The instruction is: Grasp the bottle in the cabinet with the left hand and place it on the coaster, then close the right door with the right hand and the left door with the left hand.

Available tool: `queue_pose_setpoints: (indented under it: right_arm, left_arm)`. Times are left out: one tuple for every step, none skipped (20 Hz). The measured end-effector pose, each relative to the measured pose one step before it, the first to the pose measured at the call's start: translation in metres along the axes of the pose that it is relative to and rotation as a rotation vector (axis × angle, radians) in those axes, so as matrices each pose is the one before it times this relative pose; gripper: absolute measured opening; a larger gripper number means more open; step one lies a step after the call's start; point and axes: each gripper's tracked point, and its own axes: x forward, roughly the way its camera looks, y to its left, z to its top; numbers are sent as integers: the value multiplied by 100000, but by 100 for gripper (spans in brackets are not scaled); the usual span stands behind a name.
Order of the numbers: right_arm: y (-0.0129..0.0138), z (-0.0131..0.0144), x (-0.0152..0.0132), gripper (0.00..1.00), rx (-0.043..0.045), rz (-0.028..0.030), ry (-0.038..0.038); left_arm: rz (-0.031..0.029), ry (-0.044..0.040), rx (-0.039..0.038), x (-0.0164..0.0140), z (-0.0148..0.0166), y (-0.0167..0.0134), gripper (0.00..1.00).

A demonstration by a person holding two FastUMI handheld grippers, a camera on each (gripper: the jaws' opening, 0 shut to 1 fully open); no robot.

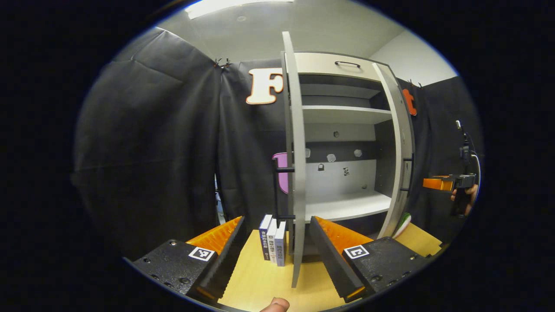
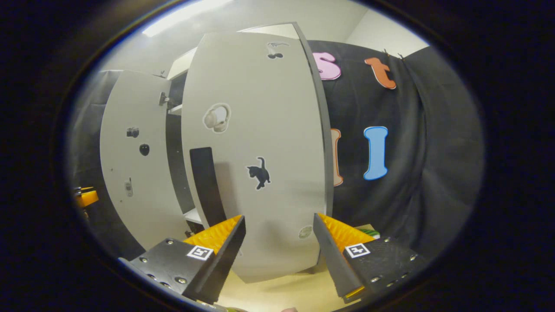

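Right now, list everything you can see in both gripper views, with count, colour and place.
Cabinet: one, grey-white, on the table, shelves bare.
Left door: one, grey-white, open, edge-on between the left gripper's fingers.
Right door: one, grey-white with stickers, open, ahead of the right gripper.
Books: three, blue and white, upright by the left door.
Table: one, light wood.
Left gripper: open.
Right gripper: open.
Fingertip: bottom edge.

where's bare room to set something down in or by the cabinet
The cabinet's bottom shelf lies bare between the two open doors, and the upper shelf too. The tabletop is free nearer the left gripper. It is tight where the books stand against the left door.
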Motion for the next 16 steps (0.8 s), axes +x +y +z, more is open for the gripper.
queue_pose_setpoints:
  right_arm:
    - [187, -41, -47, 95, -94, 343, 287]
    - [15, -170, -73, 95, 97, 6, 373]
    - [4, -110, -64, 95, -18, 236, 333]
    - [70, 15, -28, 95, -144, 107, 209]
    - [55, 101, -92, 95, -194, 147, -12]
    - [102, 15, -143, 93, -128, 183, 174]
    - [73, 123, -131, 95, -168, 197, -163]
    - [68, 127, -190, 95, -271, 10, -383]
    - [58, 140, -247, 93, -140, 244, -372]
    - [143, 86, -264, 95, -198, 116, -311]
    - [57, 17, -268, 95, -336, -29, -240]
    - [-18, 92, -155, 95, -542, 5, -172]
    - [-49, 74, -138, 95, -586, -182, -110]
    - [-81, -124, -254, 95, -359, -204, -39]
    - [-187, 19, -218, 95, -95, -278, -75]
    - [-176, 48, -308, 95, 45, -305, -52]
  left_arm:
    - [1384, 742, -524, -215, -61, 875, 93]
    - [1377, 722, -586, -50, -193, 781, 93]
    - [987, 262, -629, 120, -133, 594, 95]
    - [1148, 532, -418, 196, -36, 694, 95]
    - [1443, 560, -267, 294, -274, 828, 93]
    - [1263, 644, -134, 315, -123, 714, 93]
    - [1211, 104, -163, 367, 19, 939, 93]
    - [805, 36, 35, 352, 132, 539, 93]
    - [889, 14, 5, 397, 55, 458, 93]
    - [774, 127, 156, 617, 147, 603, 95]
    - [1039, -1, 48, 603, 52, 659, 93]
    - [1074, -175, -329, 563, 250, 698, 93]
    - [531, -220, -596, 588, 224, 371, 93]
    - [580, -164, -913, 700, 214, 323, 93]
    - [82, -109, -669, 592, 256, 208, 95]
    - [445, -259, -345, 540, 212, 230, 93]
